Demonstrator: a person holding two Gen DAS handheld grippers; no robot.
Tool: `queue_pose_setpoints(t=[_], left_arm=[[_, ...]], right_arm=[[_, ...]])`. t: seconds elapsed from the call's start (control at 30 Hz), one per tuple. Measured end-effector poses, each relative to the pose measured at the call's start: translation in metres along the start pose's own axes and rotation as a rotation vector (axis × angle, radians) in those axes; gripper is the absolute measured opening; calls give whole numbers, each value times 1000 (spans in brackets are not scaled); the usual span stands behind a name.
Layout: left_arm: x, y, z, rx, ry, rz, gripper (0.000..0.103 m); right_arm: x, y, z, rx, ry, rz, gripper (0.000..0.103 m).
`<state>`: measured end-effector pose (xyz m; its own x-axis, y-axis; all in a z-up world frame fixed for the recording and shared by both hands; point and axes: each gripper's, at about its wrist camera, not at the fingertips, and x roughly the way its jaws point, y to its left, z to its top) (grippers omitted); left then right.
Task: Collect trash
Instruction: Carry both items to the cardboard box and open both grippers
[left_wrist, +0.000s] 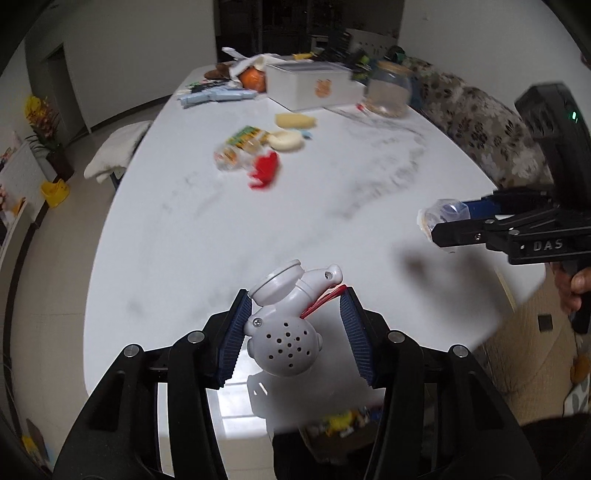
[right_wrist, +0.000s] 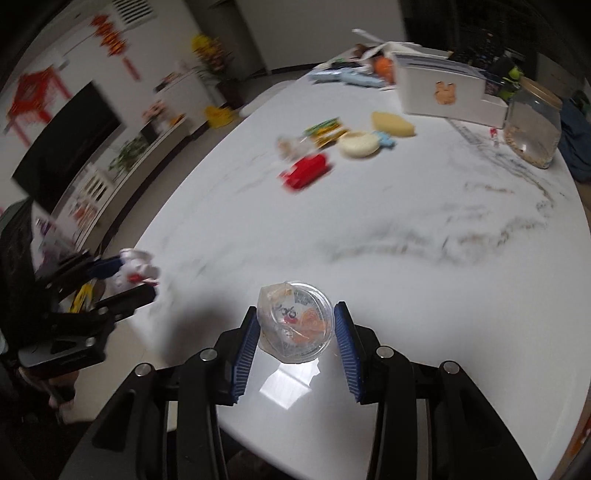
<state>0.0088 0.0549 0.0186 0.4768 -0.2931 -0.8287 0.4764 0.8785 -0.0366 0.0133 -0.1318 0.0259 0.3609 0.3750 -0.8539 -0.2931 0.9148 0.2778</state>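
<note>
My left gripper (left_wrist: 295, 299) is shut on a grey plastic toy (left_wrist: 286, 328) with a perforated round body and a red strip, held over the near edge of the white marble table (left_wrist: 184, 236). My right gripper (right_wrist: 295, 314) is shut on a clear plastic jelly cup (right_wrist: 299, 325) with an orange-printed film lid, above the table's near edge. Each gripper shows in the other's view: the right one (left_wrist: 439, 221) at right with the cup (left_wrist: 439, 214), the left one (right_wrist: 147, 277) at left. More trash lies mid-table: a red wrapper (left_wrist: 264, 171), a green-yellow packet (left_wrist: 243, 138).
Farther back lie a round cream lid (left_wrist: 284, 140), a yellow sponge (left_wrist: 295, 120), a white box (left_wrist: 314, 86), a glass jar (left_wrist: 388, 90), an orange (left_wrist: 253, 79) and blue packets (left_wrist: 214, 96). A floral sofa (left_wrist: 480, 129) is at right, a chair (left_wrist: 114, 151) at left.
</note>
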Motion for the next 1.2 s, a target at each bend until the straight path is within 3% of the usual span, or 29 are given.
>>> queue_pose_setpoints(t=[0.13,0.3,0.33,0.37,0.4,0.47,0.6,0.77,0.9,1.2], left_arm=[[-12,-40,-48,41,70,-48,50],[1,-75,-96,100,197,-89,51],[5,-79,-100,112,215,-91,53],[11,-84,-107,124,245,-91,67],[14,-87,-109,126,254,-84,76],[19,-92,-113,133,273,-99,78],[22,-94,-113,131,295,-95,78],[19,-82,-99,101,263,-77,78],[14,-58,-77,52,214,-55,78],[19,31,-22,-52,135,62,78]], right_arm=[[-20,16,-67,-49,91,39,41],[-11,14,-130,-54,213,45,41],[-6,14,-137,-56,231,43,42],[-1,13,-146,-62,251,38,43],[5,11,-152,-63,265,31,55],[12,8,-165,-55,274,27,64],[14,-1,-171,-16,284,34,64],[-3,-9,-139,-6,201,34,64],[-8,-15,-84,-14,103,9,68],[85,-24,87,177,-23,-65,69]])
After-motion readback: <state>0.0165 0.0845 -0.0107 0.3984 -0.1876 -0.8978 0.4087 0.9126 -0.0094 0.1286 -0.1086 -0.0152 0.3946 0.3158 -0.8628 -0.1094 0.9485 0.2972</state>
